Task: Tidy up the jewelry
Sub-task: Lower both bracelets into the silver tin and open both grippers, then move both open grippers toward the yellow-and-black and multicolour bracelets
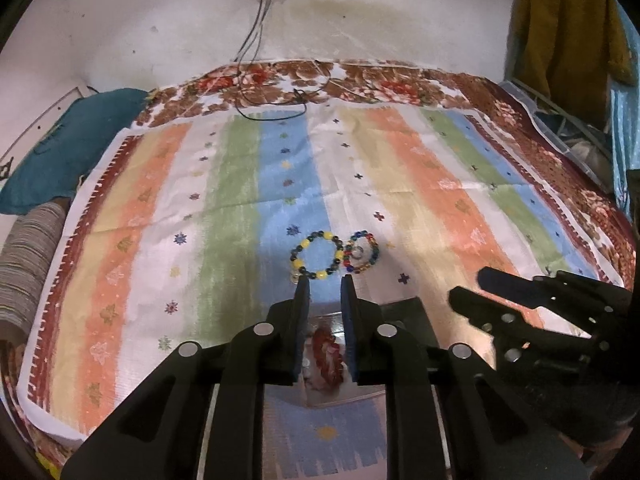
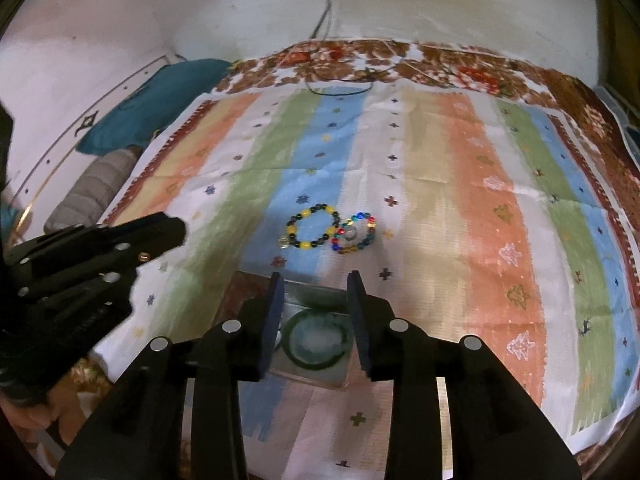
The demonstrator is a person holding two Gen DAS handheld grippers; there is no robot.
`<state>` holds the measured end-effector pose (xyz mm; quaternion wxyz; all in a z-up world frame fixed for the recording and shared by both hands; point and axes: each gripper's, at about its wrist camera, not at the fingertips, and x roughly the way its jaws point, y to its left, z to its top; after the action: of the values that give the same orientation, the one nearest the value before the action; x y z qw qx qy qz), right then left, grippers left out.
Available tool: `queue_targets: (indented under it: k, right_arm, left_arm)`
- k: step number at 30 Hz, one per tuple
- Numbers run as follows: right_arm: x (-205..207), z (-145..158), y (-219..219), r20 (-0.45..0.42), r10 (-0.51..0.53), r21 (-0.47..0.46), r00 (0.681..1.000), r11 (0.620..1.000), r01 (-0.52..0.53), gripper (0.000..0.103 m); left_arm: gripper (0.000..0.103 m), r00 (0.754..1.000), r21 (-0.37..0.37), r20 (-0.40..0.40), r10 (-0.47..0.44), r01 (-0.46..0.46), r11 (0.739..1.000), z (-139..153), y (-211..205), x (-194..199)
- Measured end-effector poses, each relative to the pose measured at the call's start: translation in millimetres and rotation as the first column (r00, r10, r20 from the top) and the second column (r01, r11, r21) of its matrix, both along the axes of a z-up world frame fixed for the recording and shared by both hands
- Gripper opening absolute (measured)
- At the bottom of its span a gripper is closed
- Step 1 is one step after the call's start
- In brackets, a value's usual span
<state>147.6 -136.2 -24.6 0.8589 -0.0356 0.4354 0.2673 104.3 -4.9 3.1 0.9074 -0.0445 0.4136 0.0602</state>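
No brand, label or writing can be read anywhere. On the striped cloth (image 1: pixel 224 184) a yellow-and-dark bead bracelet (image 1: pixel 317 256) touches a many-coloured bracelet (image 1: pixel 363 251) at its 3 o'clock. The left gripper (image 1: pixel 325 285) hangs with jaws slightly apart, empty, over a red bracelet (image 1: pixel 329 356) in a clear box (image 2: pixel 316 376). The right gripper (image 2: pixel 316 280) stands open above a green bangle (image 2: pixel 317 342) in that box

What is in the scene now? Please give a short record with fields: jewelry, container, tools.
surface: striped cloth
loose jewelry: yellow bracelet beside multicolour bracelet, touching or nearly so
container: clear box holding green bangle and red bracelet
left tool: open, holding nothing
right tool: open, holding nothing
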Motion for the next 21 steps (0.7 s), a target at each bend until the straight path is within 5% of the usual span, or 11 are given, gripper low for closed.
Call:
queue_targets:
  k: [21]
  right_arm:
    - [30, -4, -4, 0.025, -0.101, -0.021, 0.995, 0.995, 0.101, 0.060]
  left_arm:
    - [0.062, 0.994, -0.051, -0.078, 0.073, -0.078, 0.996, -22, 29, 28]
